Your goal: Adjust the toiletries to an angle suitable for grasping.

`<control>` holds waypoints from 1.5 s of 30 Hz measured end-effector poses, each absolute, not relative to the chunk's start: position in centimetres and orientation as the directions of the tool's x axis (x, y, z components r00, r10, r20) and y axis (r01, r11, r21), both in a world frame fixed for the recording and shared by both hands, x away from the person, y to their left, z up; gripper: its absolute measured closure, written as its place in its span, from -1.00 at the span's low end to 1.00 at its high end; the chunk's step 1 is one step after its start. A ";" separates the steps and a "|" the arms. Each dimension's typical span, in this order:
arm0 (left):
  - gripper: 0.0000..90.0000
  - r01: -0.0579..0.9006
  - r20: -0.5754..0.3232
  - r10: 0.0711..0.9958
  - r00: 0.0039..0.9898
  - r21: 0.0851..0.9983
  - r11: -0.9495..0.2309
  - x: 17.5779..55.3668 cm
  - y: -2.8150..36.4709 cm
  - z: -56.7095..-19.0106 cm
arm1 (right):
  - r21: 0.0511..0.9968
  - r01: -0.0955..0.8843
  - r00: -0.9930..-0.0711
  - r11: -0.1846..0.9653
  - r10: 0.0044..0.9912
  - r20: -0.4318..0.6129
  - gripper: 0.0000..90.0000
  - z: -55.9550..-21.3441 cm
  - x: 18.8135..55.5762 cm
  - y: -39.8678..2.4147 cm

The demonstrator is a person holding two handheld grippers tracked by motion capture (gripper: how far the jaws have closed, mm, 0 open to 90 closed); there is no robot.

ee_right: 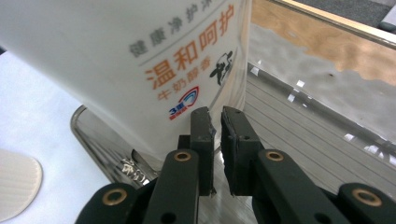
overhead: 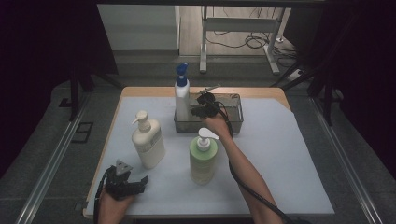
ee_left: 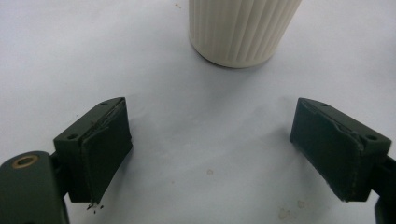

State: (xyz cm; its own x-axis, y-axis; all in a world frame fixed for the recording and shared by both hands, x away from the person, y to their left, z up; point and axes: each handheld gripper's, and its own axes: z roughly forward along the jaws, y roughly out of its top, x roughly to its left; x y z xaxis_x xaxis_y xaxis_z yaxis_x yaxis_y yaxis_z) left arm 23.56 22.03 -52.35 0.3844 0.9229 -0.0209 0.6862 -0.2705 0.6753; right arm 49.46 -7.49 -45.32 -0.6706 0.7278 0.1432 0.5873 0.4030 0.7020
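A white bottle with a blue pump [overhead: 181, 95] stands upright in the left end of a clear tray [overhead: 233, 122] at the back of the table. My right gripper [overhead: 196, 111] is over the tray, right beside that bottle. In the right gripper view the bottle's label [ee_right: 154, 60] looms just beyond the gripper [ee_right: 218, 114], whose jaws stand almost together with a thin slit and nothing between them. My left gripper [overhead: 142, 183] rests at the front left, jaws wide open and empty [ee_left: 210, 149], facing the base of a cream ribbed bottle [ee_left: 243, 28].
The cream pump bottle [overhead: 148, 142] stands left of centre and a green pump bottle [overhead: 203, 158] stands mid-table, just in front of my right forearm. A pale sheet [overhead: 289, 158] covers the table. The tray's right part [ee_right: 299, 140] holds nothing.
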 end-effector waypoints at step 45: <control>-0.73 0.686 -0.021 0.923 0.383 0.676 -0.270 23.5 22.0 -52.4 | 0.778 0.420 -0.767 0.468 0.641 0.029 -0.47 -40.6 40.5 -14.4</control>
State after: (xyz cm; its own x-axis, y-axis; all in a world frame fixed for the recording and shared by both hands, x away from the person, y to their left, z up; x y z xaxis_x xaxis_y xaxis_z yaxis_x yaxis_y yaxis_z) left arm 23.55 22.01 -52.36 0.3833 0.9234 -0.0208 0.6858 -0.2695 0.6760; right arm 40.53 -14.38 -40.64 -0.7671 0.6409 0.0290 0.4200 0.4675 0.7778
